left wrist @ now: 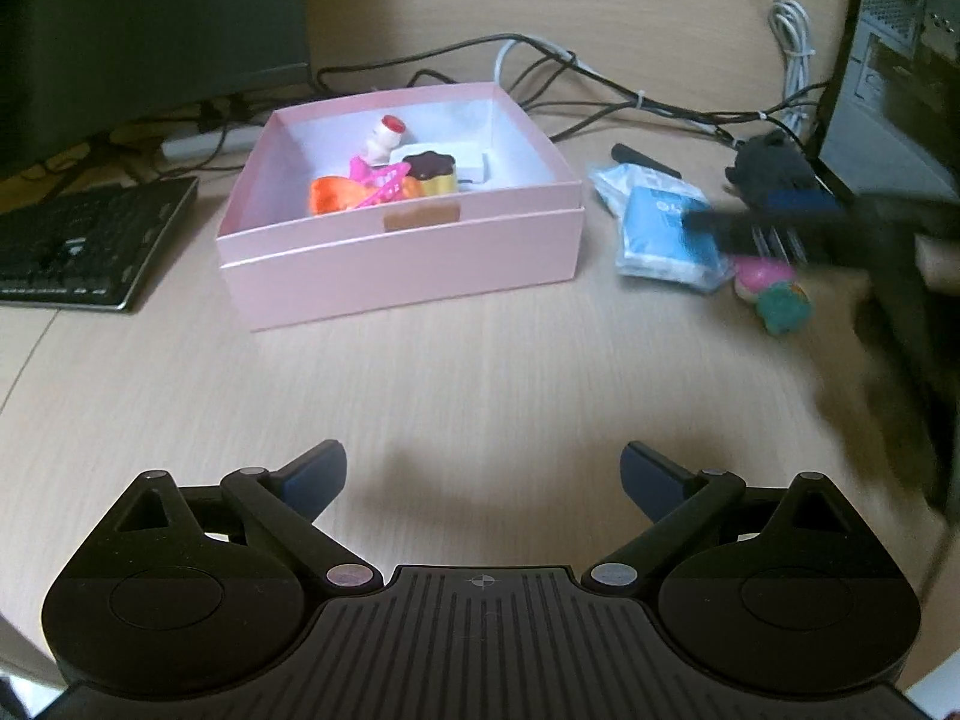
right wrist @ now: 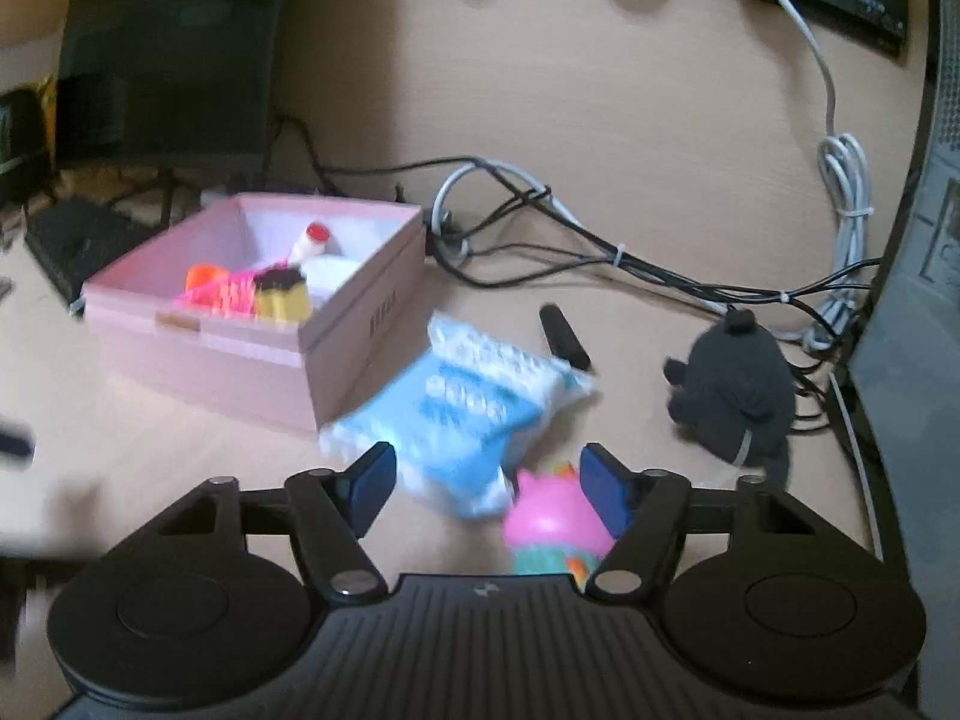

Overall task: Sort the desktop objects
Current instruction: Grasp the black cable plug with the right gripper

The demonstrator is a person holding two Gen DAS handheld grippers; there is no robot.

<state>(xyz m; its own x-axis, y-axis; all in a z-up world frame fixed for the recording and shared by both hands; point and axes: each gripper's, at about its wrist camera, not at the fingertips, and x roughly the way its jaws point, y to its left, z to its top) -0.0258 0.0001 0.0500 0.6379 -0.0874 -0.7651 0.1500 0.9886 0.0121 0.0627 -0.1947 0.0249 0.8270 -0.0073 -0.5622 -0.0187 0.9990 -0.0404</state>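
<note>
Desktop objects are partly sorted: pink box (left wrist: 401, 252) serves as landmark and already holds an orange piece (left wrist: 333, 195), a pink plastic clip-like thing (left wrist: 384, 180), a brown-topped pudding toy (left wrist: 429, 171), a small white figure with a red cap (left wrist: 387, 135) and a white block (left wrist: 474, 165), presumably dropped in as collected. Left of the box lies a dark keyboard (left wrist: 90, 240), with a dark monitor base behind it; neither looks like part of the sort. Near side of the box, over bare desk (left wrist: 480, 384), left gripper (left wrist: 483, 480) hangs with jaws spread wide and nothing between them, likely parked clear while the other hand works. Right of the box, just beside its corner, a blue-and-white packet (right wrist: 462, 414) lies flat, a black pen-like stick (right wrist: 564, 336) behind it. Further right and nearer, a pink-and-green toy (right wrist: 555, 525) lies on the desk; right gripper (right wrist: 486, 483) is angled down over it, jaws partly open, the toy against the inside of the right-hand finger, the other pad well off it, so not gripped. Judged: lining up to pinch the toy for the box. Furthest right, a dark plush (right wrist: 735, 390) sits among cables (right wrist: 630, 267), unsorted. Blur hides finer detail.
</note>
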